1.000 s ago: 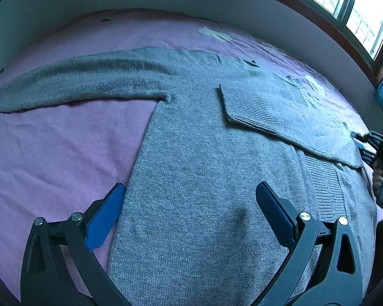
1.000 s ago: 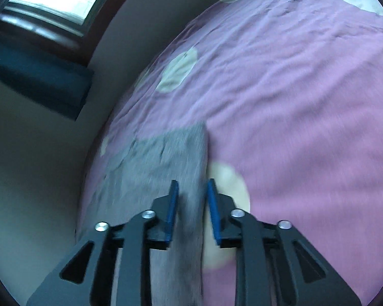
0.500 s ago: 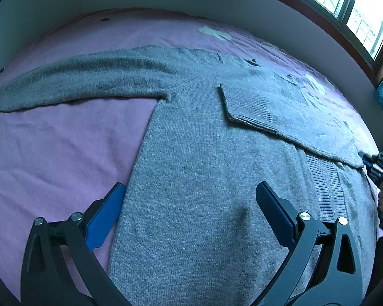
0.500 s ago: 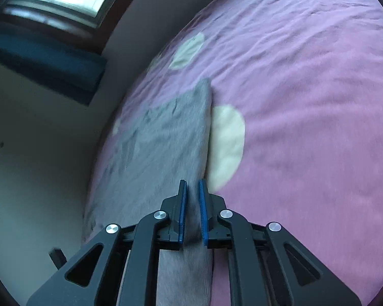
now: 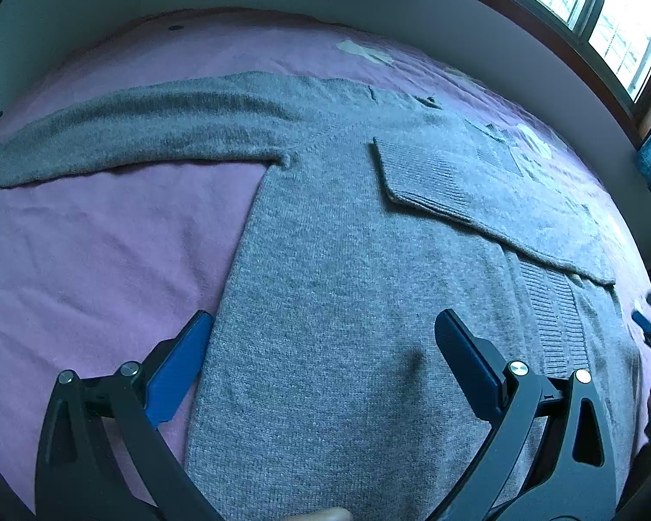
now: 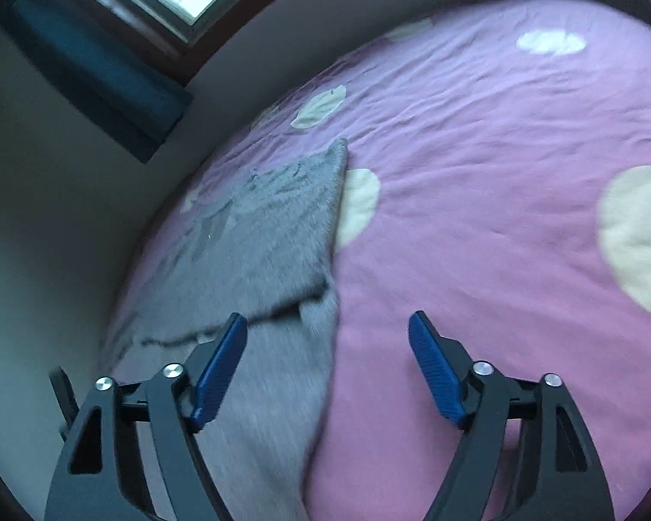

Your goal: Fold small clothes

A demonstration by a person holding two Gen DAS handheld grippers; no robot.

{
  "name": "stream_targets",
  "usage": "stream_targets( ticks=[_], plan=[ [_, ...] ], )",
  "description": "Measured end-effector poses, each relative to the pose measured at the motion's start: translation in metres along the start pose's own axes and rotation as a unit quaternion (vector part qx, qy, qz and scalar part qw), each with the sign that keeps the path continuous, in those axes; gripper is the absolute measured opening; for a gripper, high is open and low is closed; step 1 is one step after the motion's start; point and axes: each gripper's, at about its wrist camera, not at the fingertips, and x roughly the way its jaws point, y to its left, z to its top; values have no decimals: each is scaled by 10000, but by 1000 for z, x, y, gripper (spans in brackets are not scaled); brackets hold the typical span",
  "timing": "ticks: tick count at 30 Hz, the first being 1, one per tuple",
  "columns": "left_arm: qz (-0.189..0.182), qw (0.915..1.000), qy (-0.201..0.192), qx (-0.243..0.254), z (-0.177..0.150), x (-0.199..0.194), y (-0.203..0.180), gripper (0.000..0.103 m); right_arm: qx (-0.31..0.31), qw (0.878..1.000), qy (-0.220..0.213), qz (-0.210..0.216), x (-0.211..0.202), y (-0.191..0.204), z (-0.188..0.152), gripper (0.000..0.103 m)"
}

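A grey sweater (image 5: 334, 286) lies flat on a bed's purple sheet (image 5: 100, 260), one sleeve folded across its chest. The left tool (image 5: 325, 347) hovers over the sweater's body, spread wide and empty. The right tool (image 6: 327, 347), its jaws having just been opening, stands wide above the sweater's edge, gripping nothing.

Bare purple bed sheet (image 6: 477, 165) lies wide open ahead and to the right of my right gripper (image 6: 327, 349), nothing standing on it. Under my left gripper (image 5: 321, 347) the grey sweater (image 5: 325, 282) lies flat, with clear sheet on its left side. The wall (image 6: 65, 217) hems the bed's far edge.
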Motion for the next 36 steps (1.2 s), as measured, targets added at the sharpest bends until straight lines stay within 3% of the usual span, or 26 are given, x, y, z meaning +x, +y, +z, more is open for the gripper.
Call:
stream_targets(
  ticks=[4,7,12,17,23,28,31,36],
  plan=[
    [-7,10000,-22,26,0,0,0,101,-138,9991,-83,-388,-11,-17,-21,86],
    [-76,9999,-63,-28,1,-3,1,101,186,9995,-263,-29,-13,-33,-26,88],
    [-175,9996,-132,-184,7,-18,15,101,195,9995,-243,-37,-8,-32,-28,90],
    [-36,9982,-377,-459,15,-36,58,101,277,9992,-278,63,-10,-34,-29,91],
    [318,9905,-527,-1232,18,-51,142,101,306,9991,-278,97,-11,-36,-28,92],
    [424,9759,-700,-2022,15,-58,217,101,312,9991,-285,103,-12,-36,-28,92],
    [-196,9603,-1041,-2580,13,-63,260,101,332,9989,-297,126,-12,-36,-28,92],
    [-367,9400,-1347,-3114,22,-65,310,101,359,9987,-318,140,-11,-37,-27,92]
  ],
)
